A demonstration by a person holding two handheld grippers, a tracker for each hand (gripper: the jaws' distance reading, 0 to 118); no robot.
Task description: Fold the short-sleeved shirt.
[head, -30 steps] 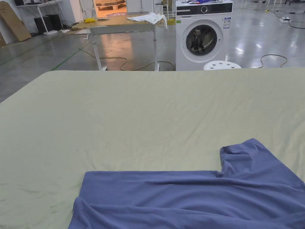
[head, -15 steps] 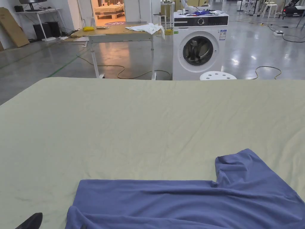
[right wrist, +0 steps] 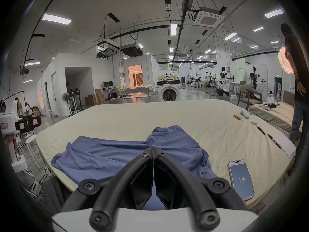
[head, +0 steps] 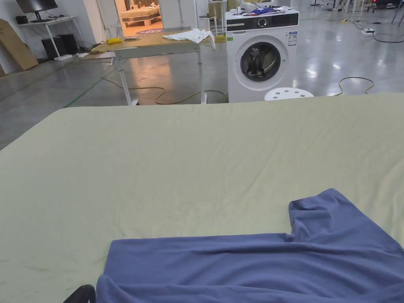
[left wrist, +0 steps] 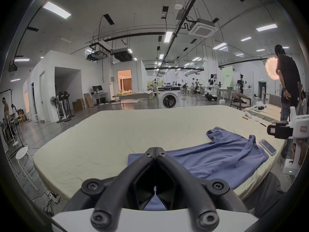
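A blue short-sleeved shirt (head: 252, 264) lies spread sideways on the pale green sheet of the table (head: 197, 158), near its front edge, with one sleeve (head: 327, 213) pointing away from me. My left gripper (left wrist: 155, 149) is shut and holds nothing, raised just in front of the shirt's (left wrist: 217, 155) left end. Its dark tip (head: 81, 294) shows at the bottom edge of the head view. My right gripper (right wrist: 153, 149) is also shut and holds nothing, raised in front of the shirt's (right wrist: 103, 153) right half.
A phone (right wrist: 240, 179) lies on the sheet right of the shirt, with pens and a paper (right wrist: 284, 143) farther right. A person (left wrist: 287, 85) stands at the table's right side. Beyond the far edge are a washing machine (head: 260, 59) and a white stool (head: 288, 94).
The head camera has shifted. The left gripper's dark tip came into the bottom left of the head view and moved right, toward the shirt's corner. The shirt lies as before.
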